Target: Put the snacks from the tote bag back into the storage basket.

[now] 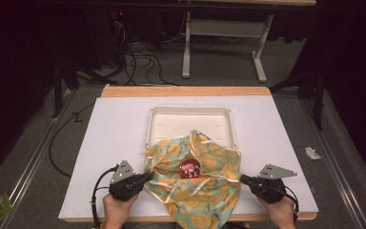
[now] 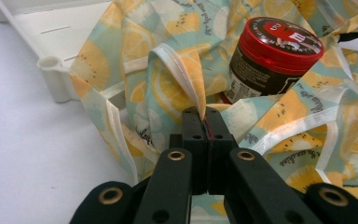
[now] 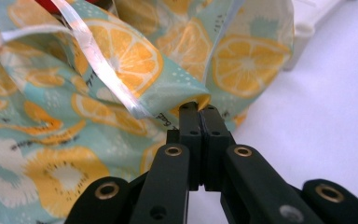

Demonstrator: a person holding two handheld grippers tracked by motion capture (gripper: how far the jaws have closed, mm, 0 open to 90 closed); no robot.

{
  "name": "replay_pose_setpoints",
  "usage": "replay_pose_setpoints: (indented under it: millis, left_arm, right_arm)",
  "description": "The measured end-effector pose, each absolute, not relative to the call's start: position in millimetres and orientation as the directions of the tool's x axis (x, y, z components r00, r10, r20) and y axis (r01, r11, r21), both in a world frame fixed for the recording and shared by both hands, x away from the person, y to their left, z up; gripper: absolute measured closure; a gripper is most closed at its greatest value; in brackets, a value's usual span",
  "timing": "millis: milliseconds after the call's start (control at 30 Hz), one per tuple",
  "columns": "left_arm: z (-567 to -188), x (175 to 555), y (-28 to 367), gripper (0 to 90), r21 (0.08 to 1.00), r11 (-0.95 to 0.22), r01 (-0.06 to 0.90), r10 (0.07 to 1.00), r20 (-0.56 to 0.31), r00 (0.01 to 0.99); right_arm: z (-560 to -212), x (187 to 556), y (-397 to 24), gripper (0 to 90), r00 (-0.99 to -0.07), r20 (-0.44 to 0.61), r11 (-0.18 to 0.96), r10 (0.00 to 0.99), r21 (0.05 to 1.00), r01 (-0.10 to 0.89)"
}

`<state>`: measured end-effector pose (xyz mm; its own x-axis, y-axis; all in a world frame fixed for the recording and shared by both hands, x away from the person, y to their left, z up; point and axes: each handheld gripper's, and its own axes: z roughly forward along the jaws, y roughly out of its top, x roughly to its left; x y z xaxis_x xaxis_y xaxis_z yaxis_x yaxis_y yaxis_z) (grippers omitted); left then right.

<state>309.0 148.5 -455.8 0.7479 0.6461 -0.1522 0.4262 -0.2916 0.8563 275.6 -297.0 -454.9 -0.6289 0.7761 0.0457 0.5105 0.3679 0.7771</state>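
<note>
Left gripper (image 1: 148, 176), lower left: jaws clamped on cloth (image 1: 209, 183) hem. Cloth is thin, limp and probably slippery; grip the hems. It wraps a red-lidded jar (image 1: 190, 168) at lower centre, half over an empty white tray (image 1: 189, 114). Right gripper (image 1: 242, 178): jaws clamped on opposite edge.

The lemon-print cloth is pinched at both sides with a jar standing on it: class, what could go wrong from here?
1. The red-lidded jar leans on loose folds; pulling the lemon-print cloth may topple it.
2. The left tool and right tool each pinch only a thin edge, which could slip free.
3. The cloth drapes over the white tray and may drag it.
</note>
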Motion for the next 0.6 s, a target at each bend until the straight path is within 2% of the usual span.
replay_pose_setpoints:
  millis: [367,600]
  left_arm:
    - [-460,308,147,89.7,0.848,-0.306,0.432,0.647,-0.147,0.748]
    - [-460,308,146,89.7,0.847,-0.312,0.431,0.644,-0.145,0.751]
  right_arm:
    - [-471,281,-293,90.0,-0.604,0.034,0.389,0.796,0.736,0.554]
    - [-462,274,-293,82.4,-0.598,0.022,0.372,0.802,0.765,0.526]
